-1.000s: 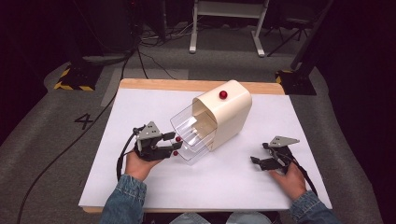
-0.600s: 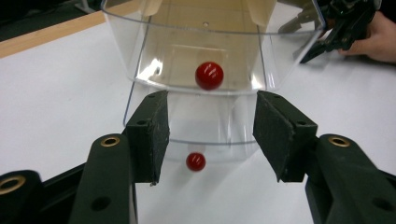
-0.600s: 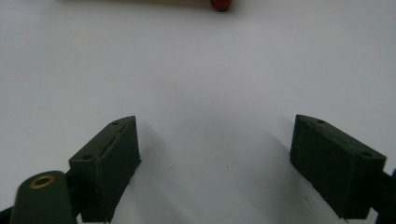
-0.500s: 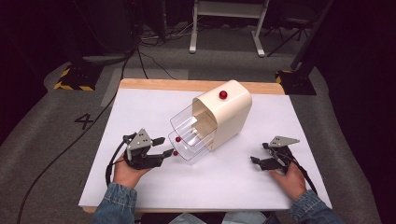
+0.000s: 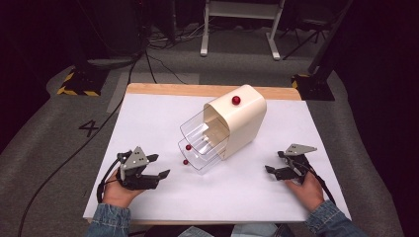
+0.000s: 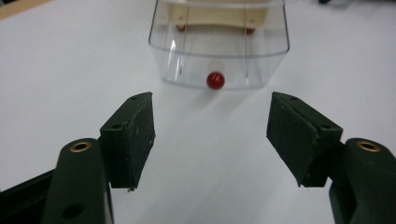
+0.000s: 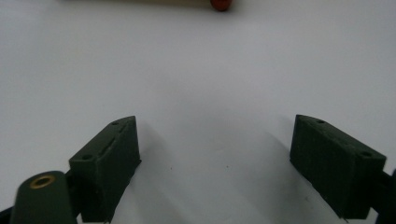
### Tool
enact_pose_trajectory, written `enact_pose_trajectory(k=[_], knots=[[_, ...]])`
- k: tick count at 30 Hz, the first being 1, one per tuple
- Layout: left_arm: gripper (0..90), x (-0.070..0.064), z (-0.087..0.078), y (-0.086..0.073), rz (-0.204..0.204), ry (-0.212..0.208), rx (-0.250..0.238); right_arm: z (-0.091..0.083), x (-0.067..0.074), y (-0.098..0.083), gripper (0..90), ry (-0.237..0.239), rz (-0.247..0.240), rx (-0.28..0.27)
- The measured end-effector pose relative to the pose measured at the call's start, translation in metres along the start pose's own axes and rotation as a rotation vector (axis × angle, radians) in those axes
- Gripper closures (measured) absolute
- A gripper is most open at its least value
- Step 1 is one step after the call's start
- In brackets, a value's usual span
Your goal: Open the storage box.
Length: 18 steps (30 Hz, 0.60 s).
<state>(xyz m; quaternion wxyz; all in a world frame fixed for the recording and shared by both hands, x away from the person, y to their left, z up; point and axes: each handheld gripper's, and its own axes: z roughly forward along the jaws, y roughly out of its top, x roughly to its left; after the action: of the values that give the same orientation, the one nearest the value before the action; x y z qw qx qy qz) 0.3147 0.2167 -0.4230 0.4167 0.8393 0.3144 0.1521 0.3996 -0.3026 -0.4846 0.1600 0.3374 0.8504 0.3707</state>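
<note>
A cream cabinet (image 5: 244, 118) with a red knob (image 5: 236, 100) on top lies on the white table (image 5: 148, 123). Two clear drawers (image 5: 205, 148) stick out of it toward the near left, each with a small red knob (image 5: 186, 162). My left gripper (image 5: 160, 165) rests on the table a short way left of the drawers, open and holding nothing. In the left gripper view the lower drawer (image 6: 219, 51) and its red knob (image 6: 215, 80) lie ahead of the open left gripper (image 6: 210, 135). My right gripper (image 5: 274, 162) sits open near the cabinet's right side, and is empty in its own view (image 7: 215, 158).
A wooden strip (image 5: 197, 90) runs along the table's far edge. Beyond it are grey floor, cables (image 5: 148, 59) and a white stand's legs (image 5: 237, 34). A red ball-like part (image 7: 220, 3) shows at the top edge of the right gripper view.
My left gripper has drawn back from the drawer knobs toward the near left of the table, with its jaws open. The drawers stay pulled out. The right gripper has not moved.
</note>
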Motion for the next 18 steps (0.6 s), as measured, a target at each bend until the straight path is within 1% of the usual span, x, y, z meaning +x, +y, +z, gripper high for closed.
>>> enact_pose_trajectory(k=[3, 8, 10, 11, 13, 16, 17, 18], knots=[[30.9, 0.003, 0.000, -0.010, -0.017, 0.005, 0.015, 0.000, 0.000, 0.000, 16.0, 0.000, 0.000, 0.000], [28.8, 0.013, 0.001, -0.026, -0.058, 0.036, 0.050, 0.000, 0.000, 0.000, 15.9, -0.001, -0.001, 0.000], [29.9, 0.018, 0.003, -0.032, -0.051, 0.054, 0.079, 0.000, 0.000, 0.000, 16.0, -0.001, -0.001, 0.000], [30.6, 0.020, 0.005, -0.035, -0.067, 0.065, 0.102, 0.000, 0.000, 0.000, 16.0, 0.000, 0.000, 0.000], [30.7, 0.024, 0.008, -0.041, -0.073, 0.071, 0.131, 0.000, 0.000, 0.000, 16.0, -0.001, -0.001, 0.000], [30.8, 0.027, 0.012, -0.047, -0.072, 0.091, 0.169, 0.000, 0.000, 0.000, 16.1, -0.001, -0.001, 0.000], [30.6, 0.027, 0.013, -0.048, -0.080, 0.094, 0.172, 0.000, 0.000, 0.000, 16.0, 0.000, -0.001, 0.000], [30.3, 0.028, 0.015, -0.050, -0.079, 0.096, 0.181, 0.000, 0.000, 0.000, 16.1, -0.001, -0.001, 0.000]])
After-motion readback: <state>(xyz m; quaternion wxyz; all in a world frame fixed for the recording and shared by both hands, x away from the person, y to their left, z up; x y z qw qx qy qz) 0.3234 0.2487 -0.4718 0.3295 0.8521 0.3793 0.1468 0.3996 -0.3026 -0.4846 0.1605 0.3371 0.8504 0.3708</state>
